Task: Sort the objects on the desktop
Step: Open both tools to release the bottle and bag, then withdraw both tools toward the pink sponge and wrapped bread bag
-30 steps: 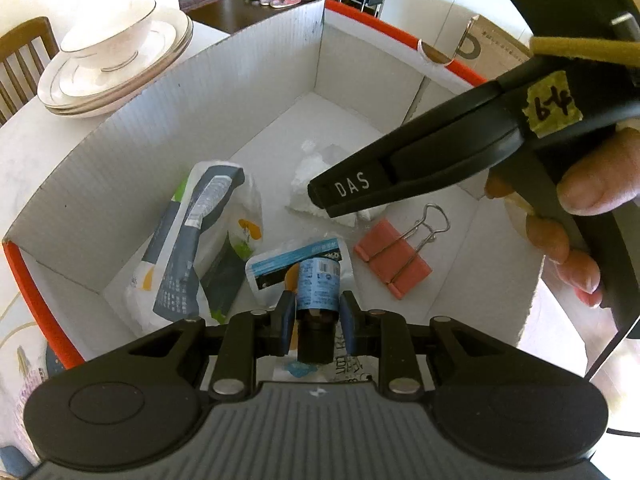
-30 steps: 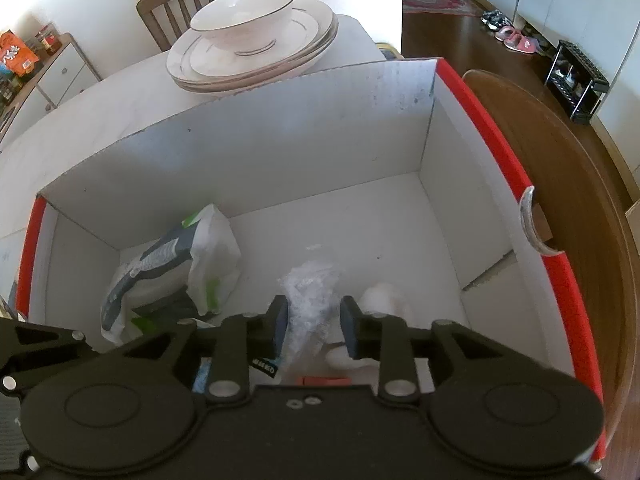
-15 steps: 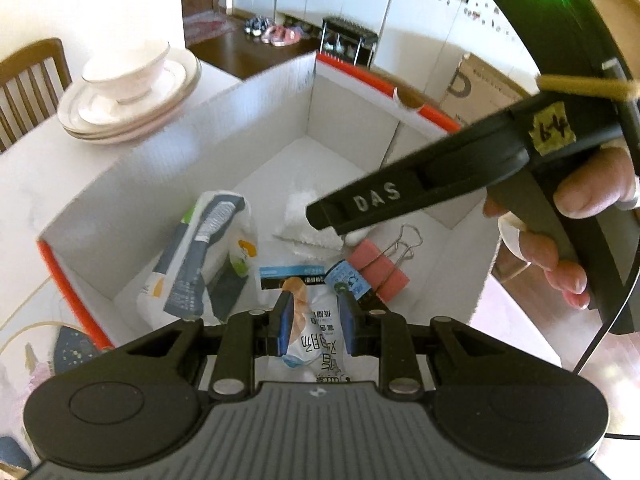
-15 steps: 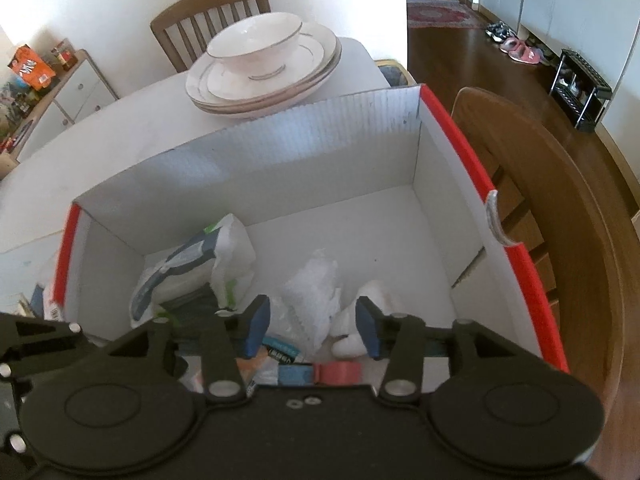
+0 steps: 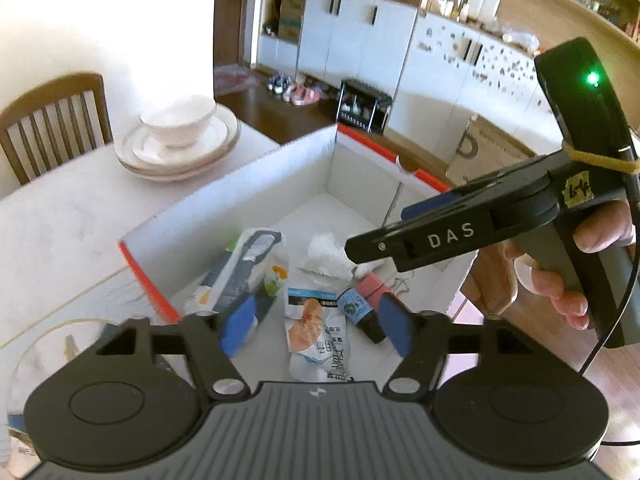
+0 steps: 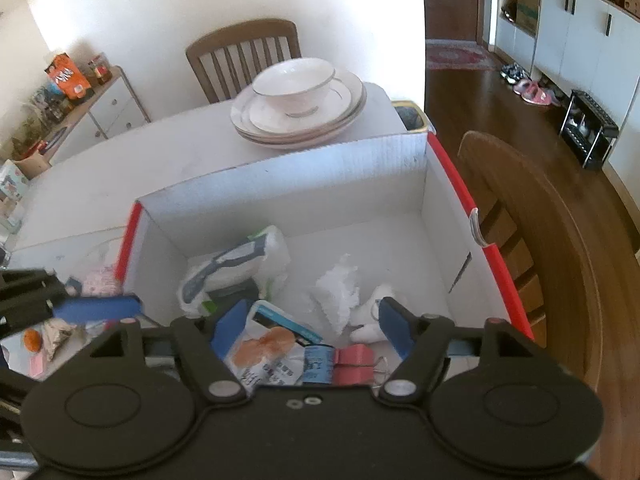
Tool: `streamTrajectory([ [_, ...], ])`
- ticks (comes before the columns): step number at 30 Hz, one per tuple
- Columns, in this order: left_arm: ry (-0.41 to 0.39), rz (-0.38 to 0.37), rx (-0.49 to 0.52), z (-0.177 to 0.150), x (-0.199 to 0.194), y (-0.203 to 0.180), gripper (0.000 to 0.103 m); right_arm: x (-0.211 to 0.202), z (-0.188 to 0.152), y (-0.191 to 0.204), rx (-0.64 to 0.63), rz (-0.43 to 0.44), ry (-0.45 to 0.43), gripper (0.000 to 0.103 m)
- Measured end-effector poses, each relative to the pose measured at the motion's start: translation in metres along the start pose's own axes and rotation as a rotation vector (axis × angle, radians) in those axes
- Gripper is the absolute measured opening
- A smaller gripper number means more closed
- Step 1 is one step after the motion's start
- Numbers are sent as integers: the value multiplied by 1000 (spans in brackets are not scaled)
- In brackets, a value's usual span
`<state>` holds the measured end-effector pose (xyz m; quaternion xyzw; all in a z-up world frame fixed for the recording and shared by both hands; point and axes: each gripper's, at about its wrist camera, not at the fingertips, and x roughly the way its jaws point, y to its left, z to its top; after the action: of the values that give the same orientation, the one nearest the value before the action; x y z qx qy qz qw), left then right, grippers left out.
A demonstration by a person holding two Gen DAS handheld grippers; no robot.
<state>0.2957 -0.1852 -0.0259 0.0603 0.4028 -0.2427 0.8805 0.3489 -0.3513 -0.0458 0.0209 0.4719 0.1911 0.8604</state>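
The tabletop (image 6: 120, 168) carries my white box (image 6: 280, 184) with its red edges, and everything sorted so far lies on its floor. Largest in there is the white and grey pouch (image 6: 240, 258) against the left wall. Next is the snack packet (image 5: 318, 332) with the orange picture, lying flat in the middle, and the crumpled white tissue (image 6: 340, 288) behind it. Smallest are the little dark bottle (image 5: 360, 314) with its blue label and the pink binder clip (image 6: 354, 362), side by side and, I think, touching, though the view is blurred there.

My left gripper (image 5: 316, 322) hangs above the packet and bottle, its jaws opening with nothing pinched between them. My right gripper (image 6: 308, 326) is over the same heap, its jaws opening too, and bare. Both drops look done.

To do this step well I should lift both hands straight up clear of the box walls before swinging outward, so a pad doesn't snag the packet, then go for the bits left on the tabletop beside the box.
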Motion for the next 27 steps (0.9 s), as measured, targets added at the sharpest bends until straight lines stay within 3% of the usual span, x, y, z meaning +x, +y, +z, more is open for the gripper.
streamTrajectory([
  [9, -29, 1, -7, -18, -33, 10, 72, -21, -10, 21, -24, 5, -73, 88],
  [23, -58, 1, -10, -57, -79, 44, 74, -30, -33, 81, -59, -24, -108, 94],
  [27, -59, 17, -23, -74, -94, 62, 82, -30, -38, 101, -64, -31, -124, 96],
])
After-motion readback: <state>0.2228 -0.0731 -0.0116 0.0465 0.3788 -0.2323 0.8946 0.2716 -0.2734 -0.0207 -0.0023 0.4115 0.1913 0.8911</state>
